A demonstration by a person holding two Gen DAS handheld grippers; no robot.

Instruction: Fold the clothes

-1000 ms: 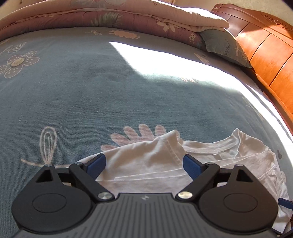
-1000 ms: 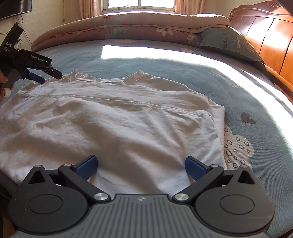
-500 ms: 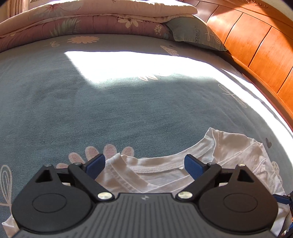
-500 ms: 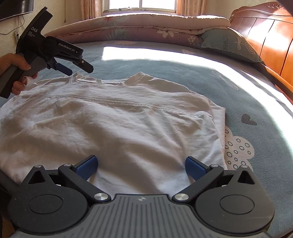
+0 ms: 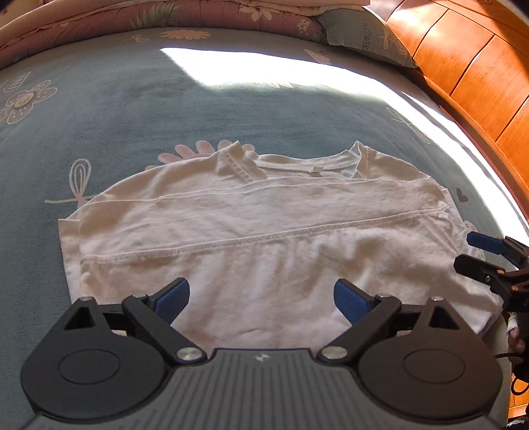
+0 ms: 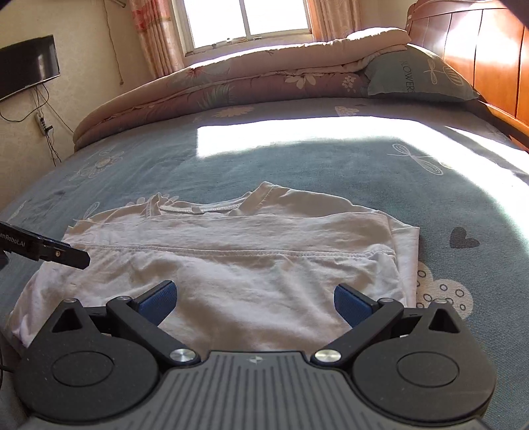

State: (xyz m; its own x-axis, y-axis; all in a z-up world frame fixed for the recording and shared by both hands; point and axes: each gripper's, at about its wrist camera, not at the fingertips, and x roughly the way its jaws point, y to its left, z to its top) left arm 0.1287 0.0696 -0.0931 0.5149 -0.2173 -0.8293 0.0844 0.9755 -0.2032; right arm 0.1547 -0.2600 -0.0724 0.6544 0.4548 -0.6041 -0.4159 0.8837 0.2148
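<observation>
A white T-shirt (image 5: 258,228) lies partly folded on the blue-grey bed cover, its hem folded up across the body and its collar at the far side. It also shows in the right wrist view (image 6: 238,261). My left gripper (image 5: 261,297) is open and empty, above the shirt's near edge. My right gripper (image 6: 253,299) is open and empty, also above the near part of the shirt. The right gripper's fingers (image 5: 486,244) show at the right edge of the left wrist view. The left gripper's finger (image 6: 62,253) shows at the left of the right wrist view.
A rolled floral quilt (image 6: 231,86) and a grey-green pillow (image 6: 416,76) lie at the far end of the bed. The orange wooden headboard (image 5: 479,66) runs along the right. A window (image 6: 248,20) and a wall-mounted TV (image 6: 26,63) are beyond the bed.
My left gripper has pulled back from the collar to the shirt's near edge, still open. My right gripper has risen and drawn back a little. The shirt lies still.
</observation>
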